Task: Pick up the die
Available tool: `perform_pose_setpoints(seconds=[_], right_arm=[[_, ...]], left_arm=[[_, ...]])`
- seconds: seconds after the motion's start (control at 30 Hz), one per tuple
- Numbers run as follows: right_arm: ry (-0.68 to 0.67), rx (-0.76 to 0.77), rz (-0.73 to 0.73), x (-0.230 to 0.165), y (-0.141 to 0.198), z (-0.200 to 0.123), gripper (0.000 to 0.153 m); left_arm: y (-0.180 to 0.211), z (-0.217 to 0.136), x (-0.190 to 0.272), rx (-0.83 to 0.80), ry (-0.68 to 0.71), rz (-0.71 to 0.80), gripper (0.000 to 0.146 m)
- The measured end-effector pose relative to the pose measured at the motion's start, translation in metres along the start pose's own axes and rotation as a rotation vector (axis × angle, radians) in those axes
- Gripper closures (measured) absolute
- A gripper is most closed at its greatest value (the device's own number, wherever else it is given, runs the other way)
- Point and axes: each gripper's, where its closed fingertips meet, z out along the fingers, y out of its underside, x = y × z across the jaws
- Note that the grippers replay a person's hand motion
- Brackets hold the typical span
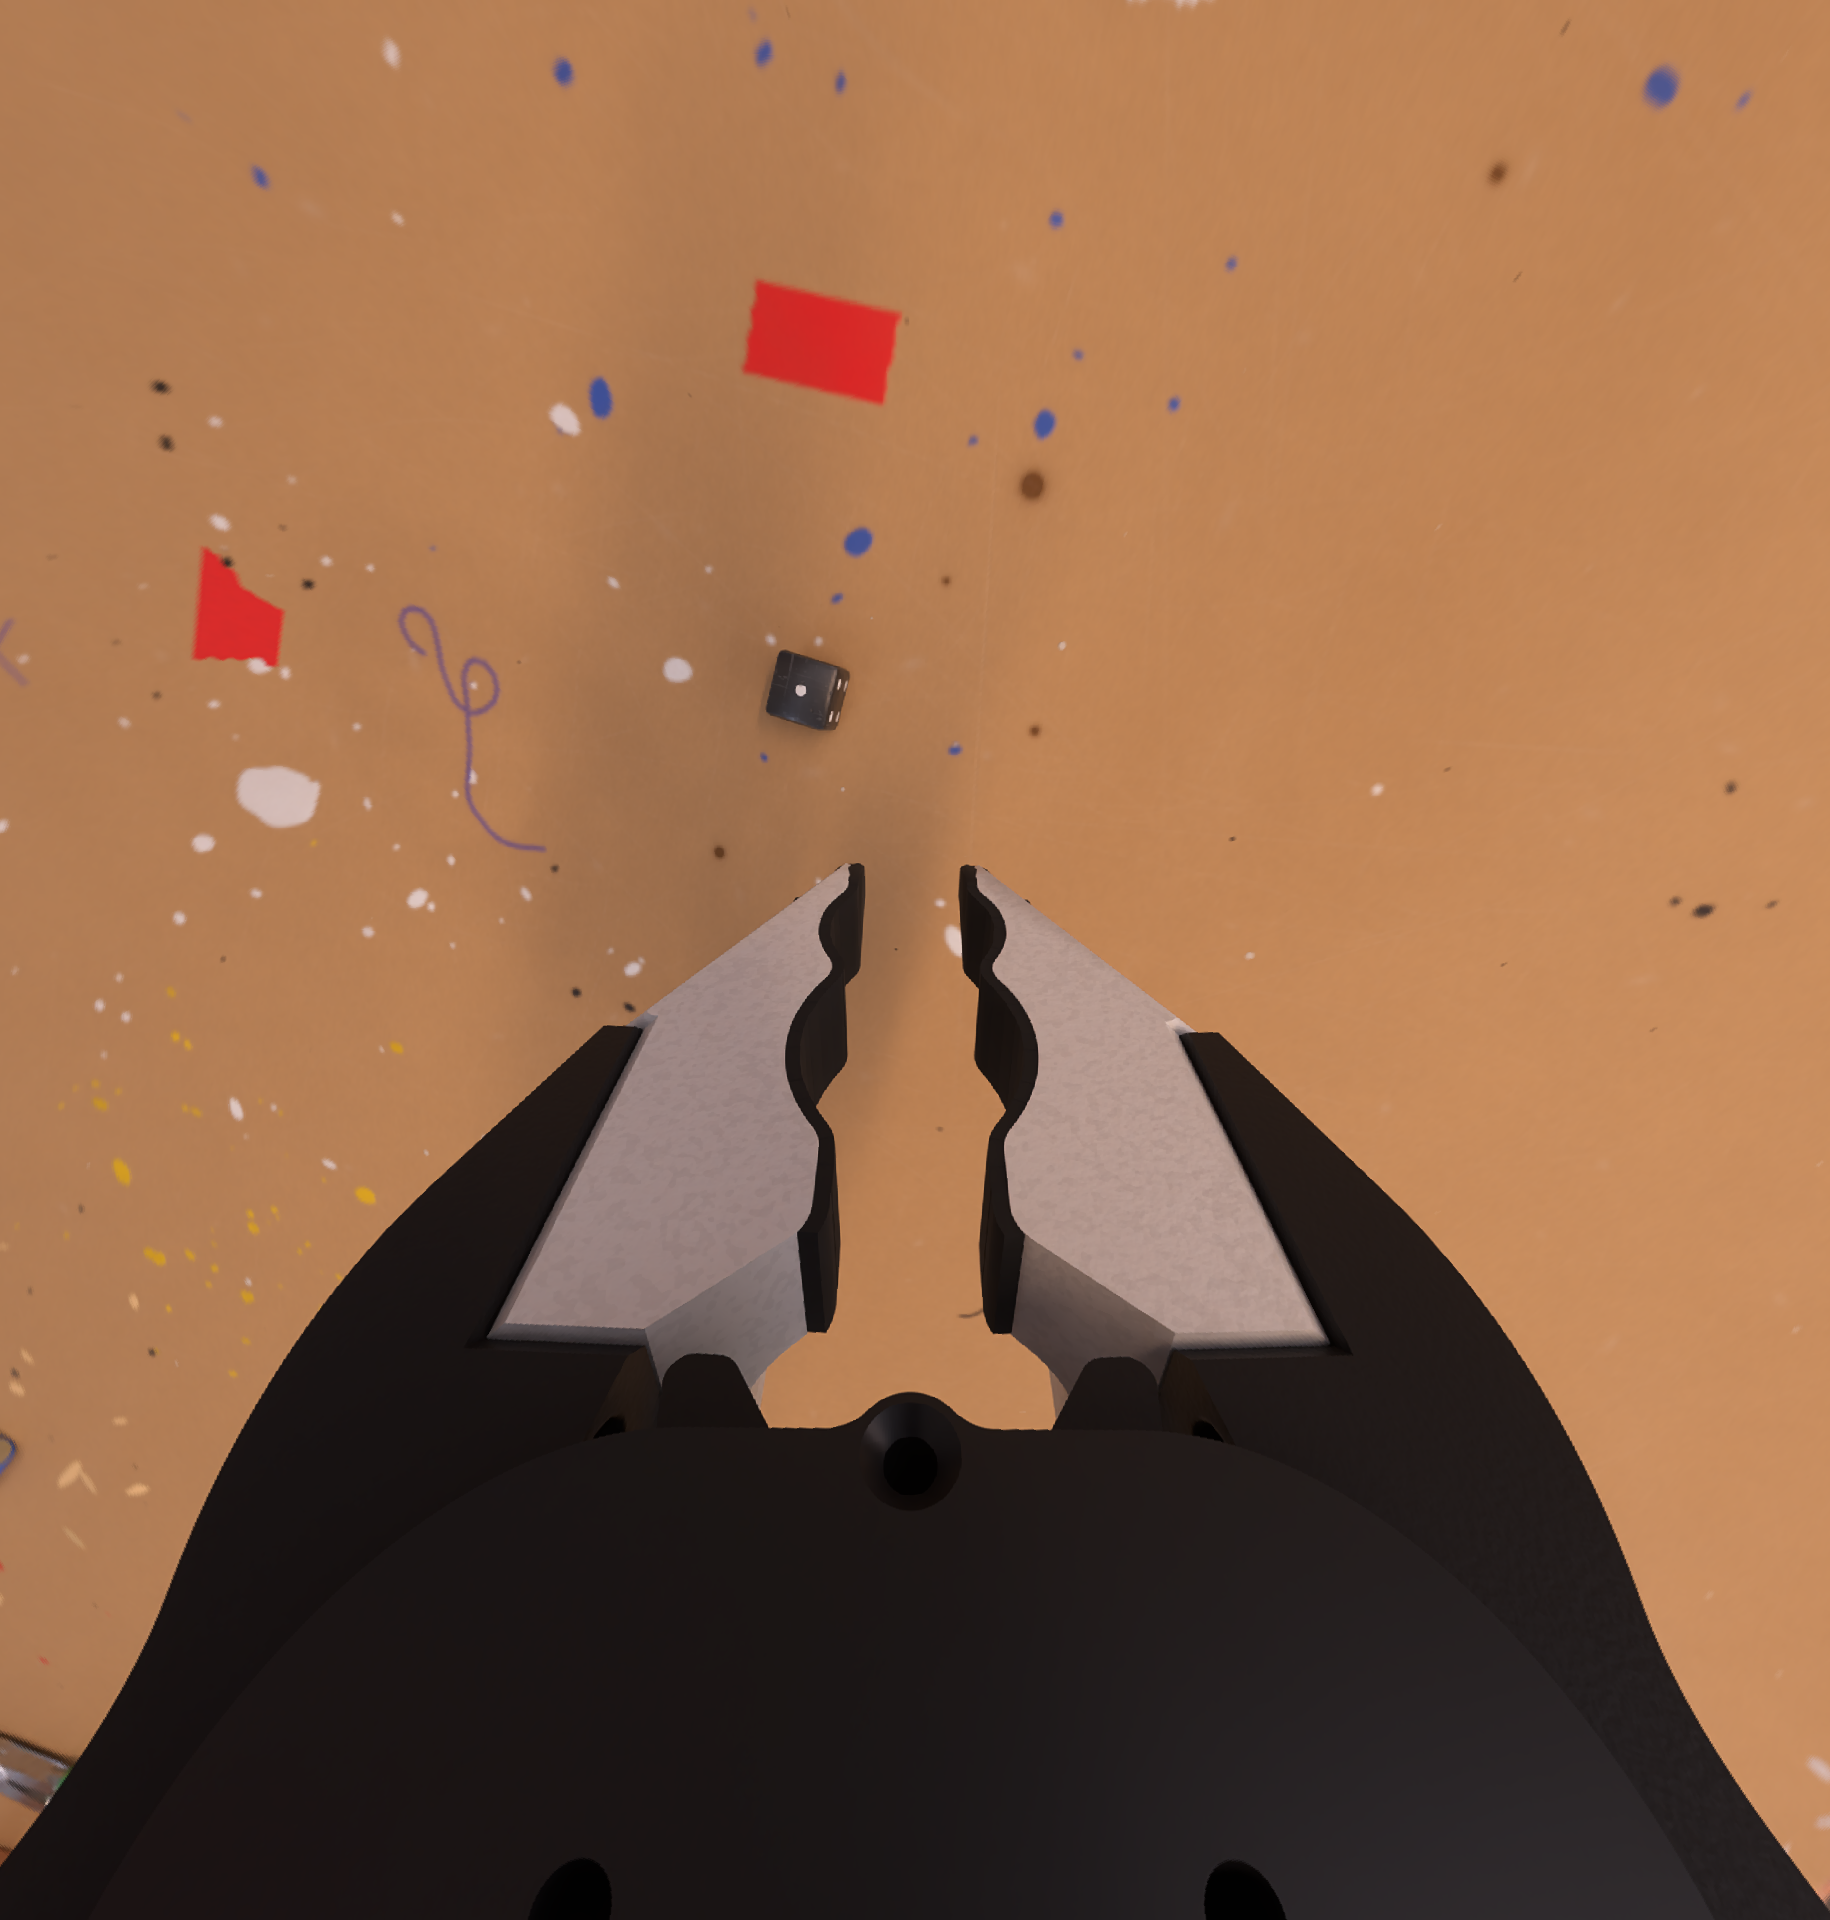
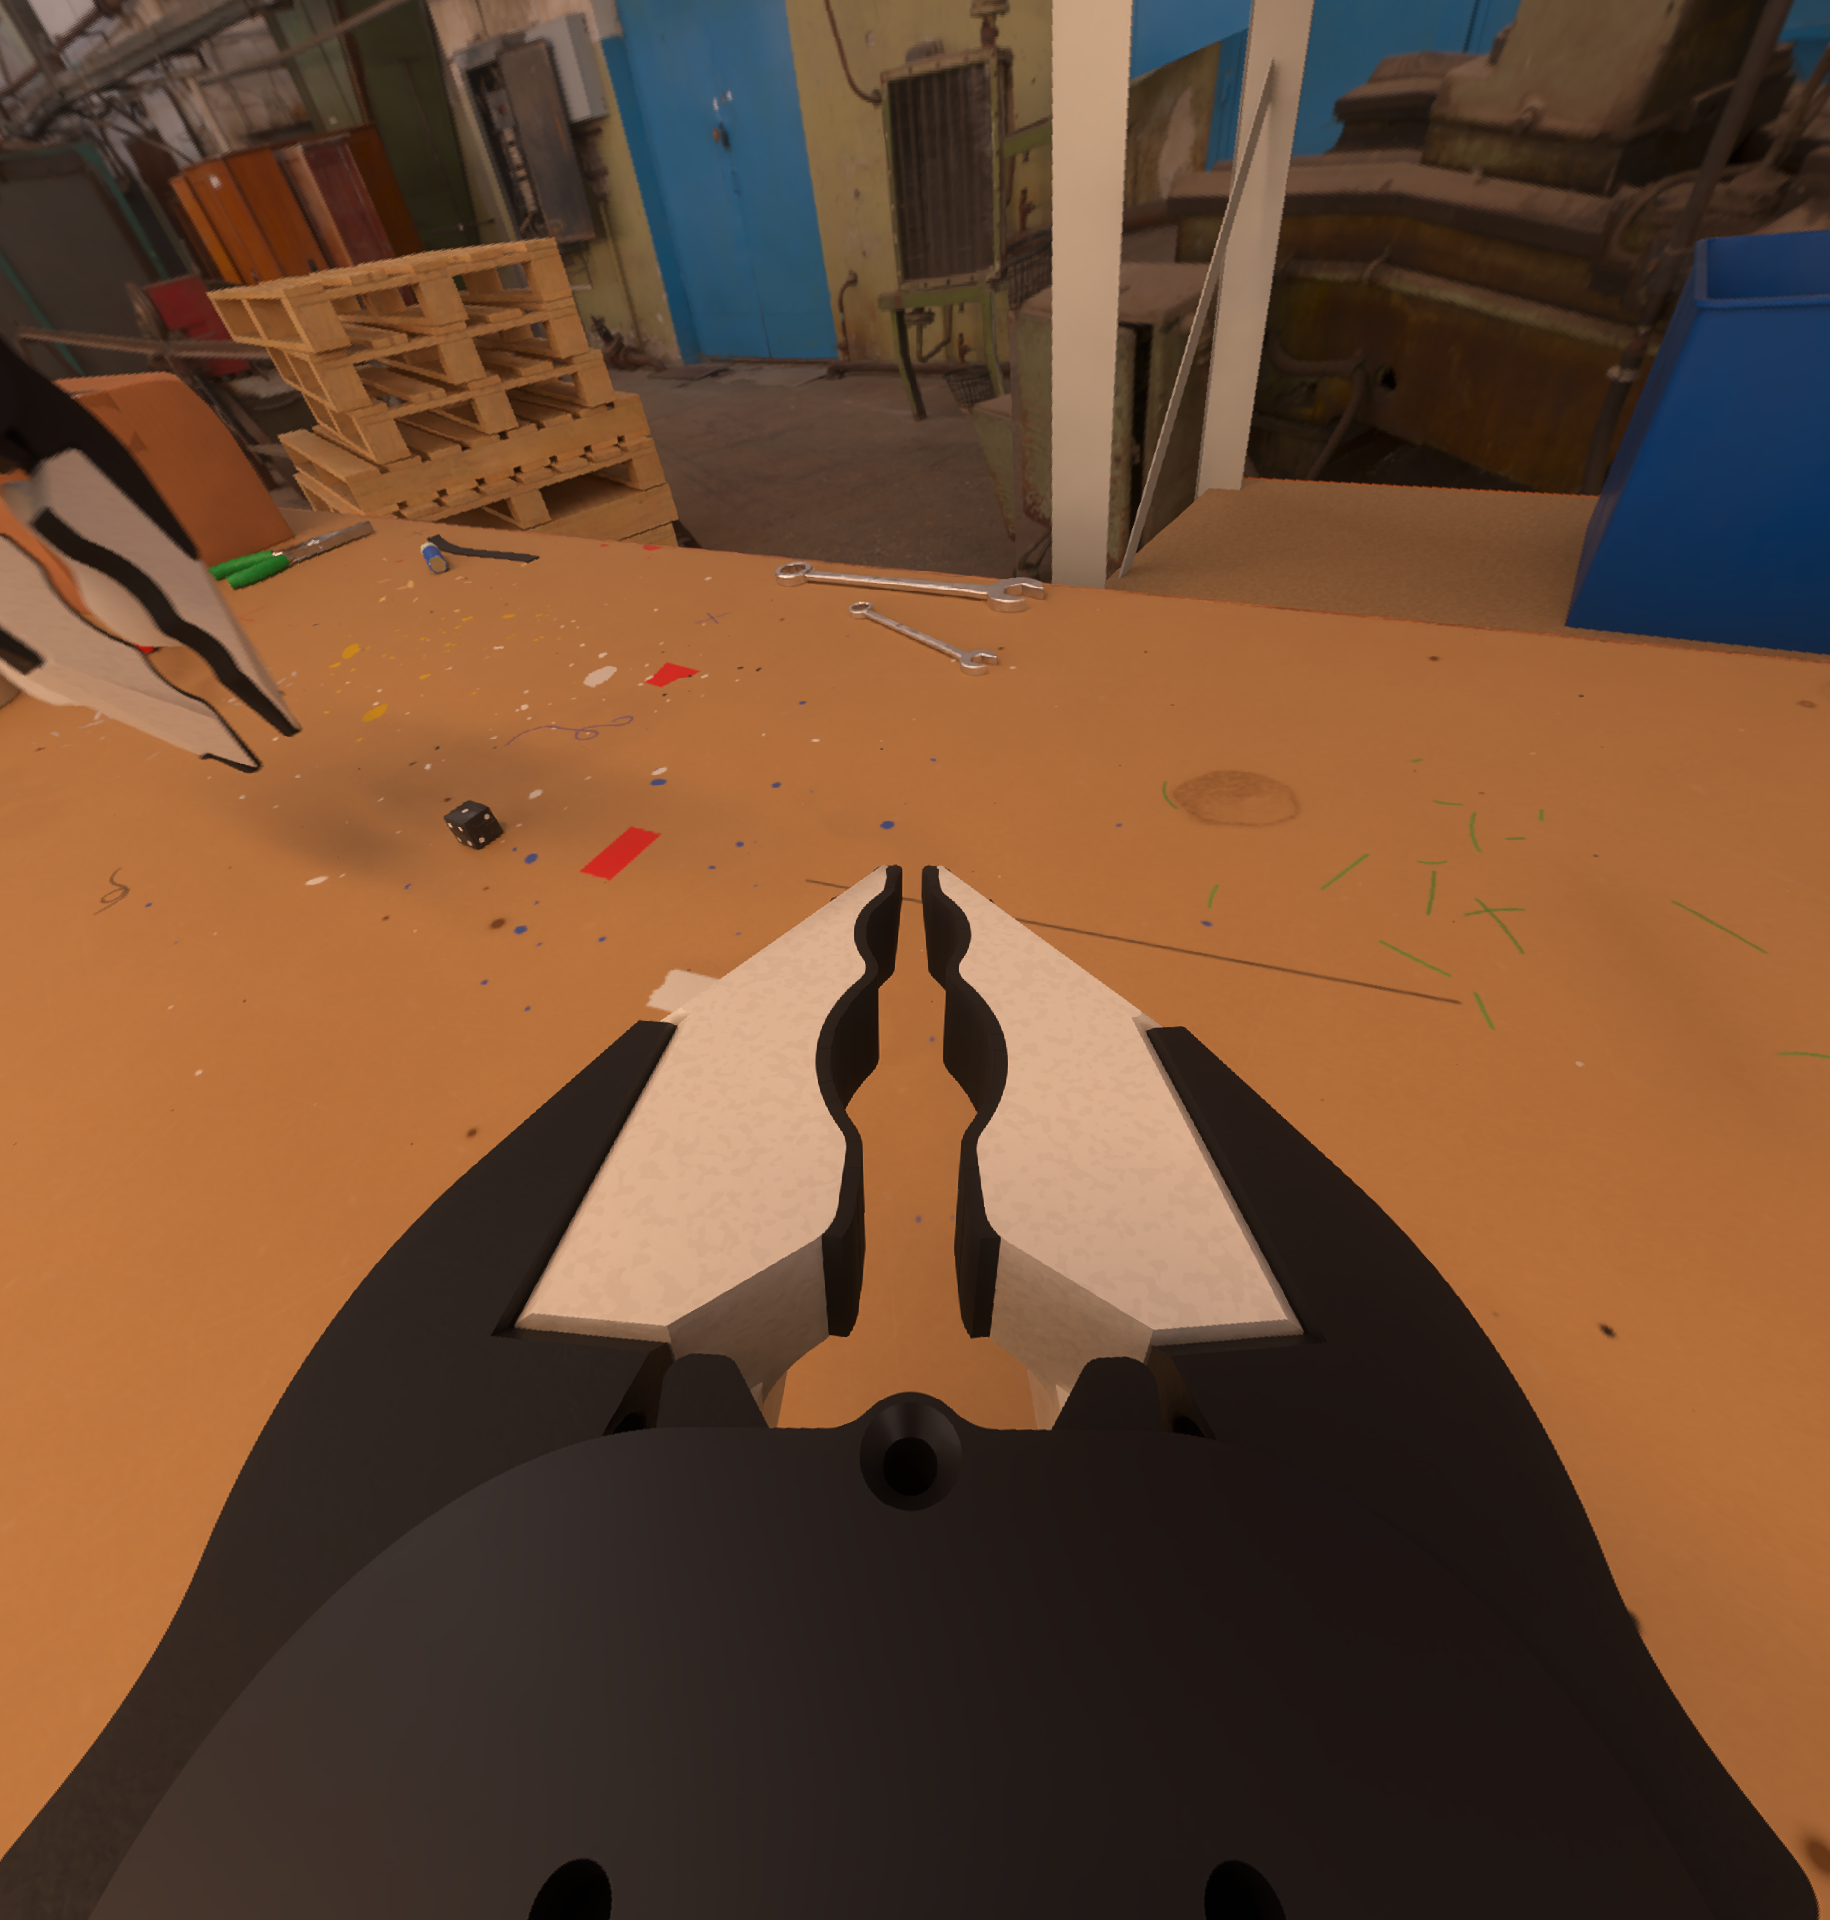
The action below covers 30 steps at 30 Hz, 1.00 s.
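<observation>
the right gripper [image 2: 911, 878] sits low over the near part of the brown counter [image 2: 1306, 1143], its jaws drawn to a narrow slit and holding nothing. farther out and to the left, the black die [image 2: 472, 825] rests on the counter beside a red tape strip [image 2: 620, 852]. the left gripper [image 1: 911, 878] hangs above the die [image 1: 807, 690], pointing down at it, jaws apart by a narrow gap and empty. two wrenches [image 2: 921, 613] lie near the far edge.
</observation>
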Motion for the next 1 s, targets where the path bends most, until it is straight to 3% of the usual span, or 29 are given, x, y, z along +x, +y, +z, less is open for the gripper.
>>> perform_pose_setpoints(seconds=[0.3, 0.7, 1.0], right_arm=[[-0.013, -0.024, 0.011, 0.002, 0.007, 0.002, 0.149], [-0.024, -0.051, -0.003, 0.000, 0.014, 0.005, 0.150], [-0.031, -0.065, -0.005, -0.001, 0.017, 0.007, 0.150]], left_arm=[[0.012, 0.028, 0.005, -0.172, 0.194, 0.167, 0.130], [0.000, 0.059, -0.028, -0.206, 0.096, 0.245, 0.119], [-0.010, 0.069, -0.031, -0.155, 0.143, 0.246, 0.120]])
